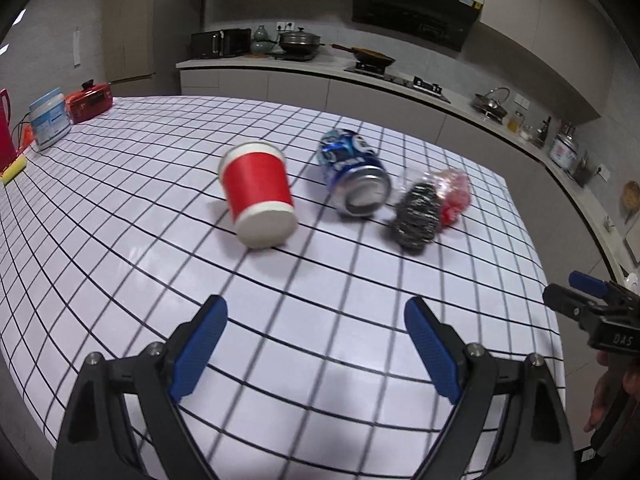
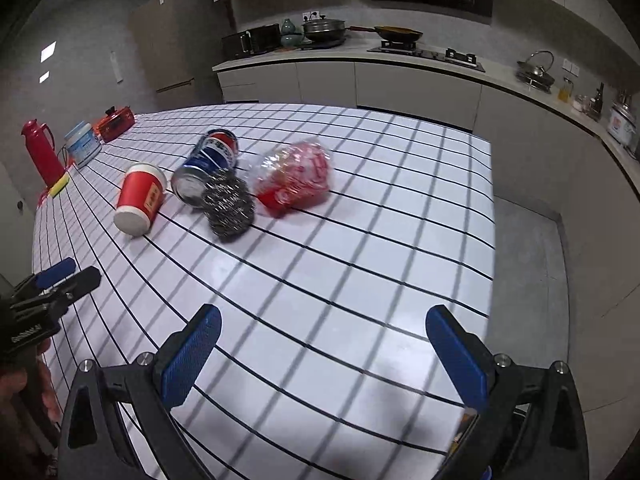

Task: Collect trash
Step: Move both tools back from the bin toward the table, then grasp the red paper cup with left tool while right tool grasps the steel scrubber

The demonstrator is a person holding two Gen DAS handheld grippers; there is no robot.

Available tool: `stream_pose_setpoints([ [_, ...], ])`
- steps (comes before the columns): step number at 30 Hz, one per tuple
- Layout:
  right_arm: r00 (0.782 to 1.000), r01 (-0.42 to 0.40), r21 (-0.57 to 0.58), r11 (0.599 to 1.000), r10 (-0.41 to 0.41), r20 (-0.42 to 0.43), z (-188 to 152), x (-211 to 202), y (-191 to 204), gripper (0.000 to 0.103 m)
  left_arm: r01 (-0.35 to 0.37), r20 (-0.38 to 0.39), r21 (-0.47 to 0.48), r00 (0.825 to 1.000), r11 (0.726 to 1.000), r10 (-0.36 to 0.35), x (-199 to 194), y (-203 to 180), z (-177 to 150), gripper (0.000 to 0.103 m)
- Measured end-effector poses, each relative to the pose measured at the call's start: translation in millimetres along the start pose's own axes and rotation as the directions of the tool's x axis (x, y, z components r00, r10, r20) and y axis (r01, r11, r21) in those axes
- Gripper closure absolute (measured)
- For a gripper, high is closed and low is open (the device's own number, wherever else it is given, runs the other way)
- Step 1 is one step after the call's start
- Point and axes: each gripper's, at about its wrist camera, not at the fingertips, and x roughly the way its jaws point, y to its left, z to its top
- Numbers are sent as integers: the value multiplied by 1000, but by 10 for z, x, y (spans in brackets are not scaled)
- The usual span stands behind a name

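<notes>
A red paper cup (image 1: pixel 258 192) lies on its side on the checked table (image 1: pixel 120 240). Right of it lie a dented blue Pepsi can (image 1: pixel 354 178), a steel wool scourer (image 1: pixel 416 214) and a crumpled red and clear plastic wrapper (image 1: pixel 454 192). My left gripper (image 1: pixel 316 312) is open and empty, above the table short of the cup. My right gripper (image 2: pixel 324 320) is open and empty, near the table's front right part. In the right wrist view the cup (image 2: pixel 140 198), can (image 2: pixel 208 160), scourer (image 2: pixel 228 206) and wrapper (image 2: pixel 296 178) lie ahead to the left.
At the table's far left stand a red kettle (image 2: pixel 40 152), a white tub (image 2: pixel 82 146), a small red appliance (image 2: pixel 116 122) and a yellow sponge (image 2: pixel 60 184). A kitchen counter (image 2: pixel 400 60) with stove and pots runs behind. The table's right edge (image 2: pixel 492 240) drops to the floor.
</notes>
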Motion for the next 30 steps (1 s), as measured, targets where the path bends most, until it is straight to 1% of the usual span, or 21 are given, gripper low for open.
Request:
stream_pose_setpoints([
  [3,1000,-9,-9,1000,9,4,113,107,166,0,5,3,-21,1000,1000,-5,113,164,116,12],
  [4,1000,-10,-12,1000,10,2,164,172,230,0,-3,3,-19,1000,1000,3,143,186,150,12],
  [9,1000,-25,23,999,25,2,345,426,394,0,3,3,-9,1000,1000,-3,343,203,286,12],
  [11,1000,-28,25,999,28,4,426,528,472,1,10,-9,-22,1000,1000,-11,449,241,339,13],
  [15,999,-47,33,998,47,-3,540,705,584,9,17,-18,-21,1000,1000,-17,570,276,412,13],
  [19,998,-58,37,998,58,-18,610,914,679,12,19,-28,-37,999,999,-20,694,353,504,13],
  [24,997,-69,48,996,71,-42,663,1100,733,19,21,-50,-36,998,999,-23,843,407,590,14],
  [28,996,-73,53,996,76,-53,688,1205,770,20,21,-62,-41,998,999,-24,929,445,620,14],
  [29,995,-74,53,996,77,-55,691,1222,779,22,22,-64,-40,998,999,-24,956,456,642,14],
  [30,995,-76,53,996,79,-58,693,1234,782,28,25,-70,-40,997,999,-28,979,465,647,15],
])
